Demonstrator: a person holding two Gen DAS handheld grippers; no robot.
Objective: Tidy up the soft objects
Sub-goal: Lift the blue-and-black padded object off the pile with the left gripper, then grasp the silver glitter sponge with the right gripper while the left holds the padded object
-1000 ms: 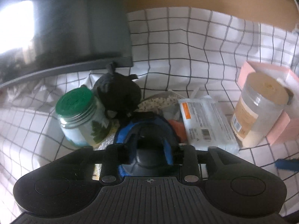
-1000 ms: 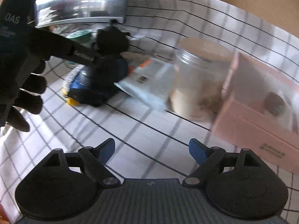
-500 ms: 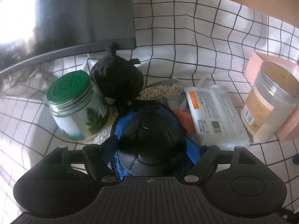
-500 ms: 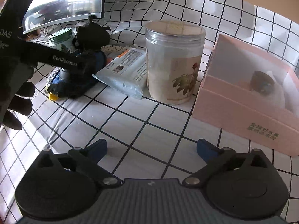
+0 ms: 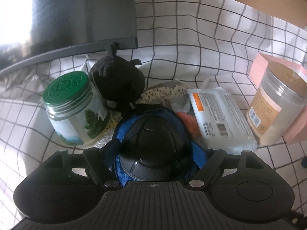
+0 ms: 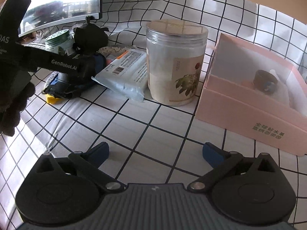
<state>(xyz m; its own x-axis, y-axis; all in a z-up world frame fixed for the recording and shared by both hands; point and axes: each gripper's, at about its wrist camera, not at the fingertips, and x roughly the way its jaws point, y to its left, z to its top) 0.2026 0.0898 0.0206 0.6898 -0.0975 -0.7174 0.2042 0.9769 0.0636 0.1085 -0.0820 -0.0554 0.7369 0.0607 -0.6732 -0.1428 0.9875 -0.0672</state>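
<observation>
Checked tablecloth is covering the whole work surface, with a dark monitor standing at its back edge. On the right, a pink box is sitting open, and a clear plastic jar is standing just beside it. A flat packet of wipes is lying next to that jar, one end leaning on the heap of soft things. A green-lidded glass jar is standing at the left of the heap, touching a black plush toy.

In the middle of the heap, a blue and black cap is lying crown up over a patterned cloth and something orange. The left gripper is reaching over it with jaws spread to either side of the crown, not yet pressing in. The right gripper is hovering over bare tablecloth, jaws wide apart and holding nothing.

The cap is probably light and yielding, so it is likely to fold rather than resist. Pinching the crown fabric near the top button, or the stiffer brim, looks the safest hold; the glass jar is standing close enough to be knocked on the lift.
</observation>
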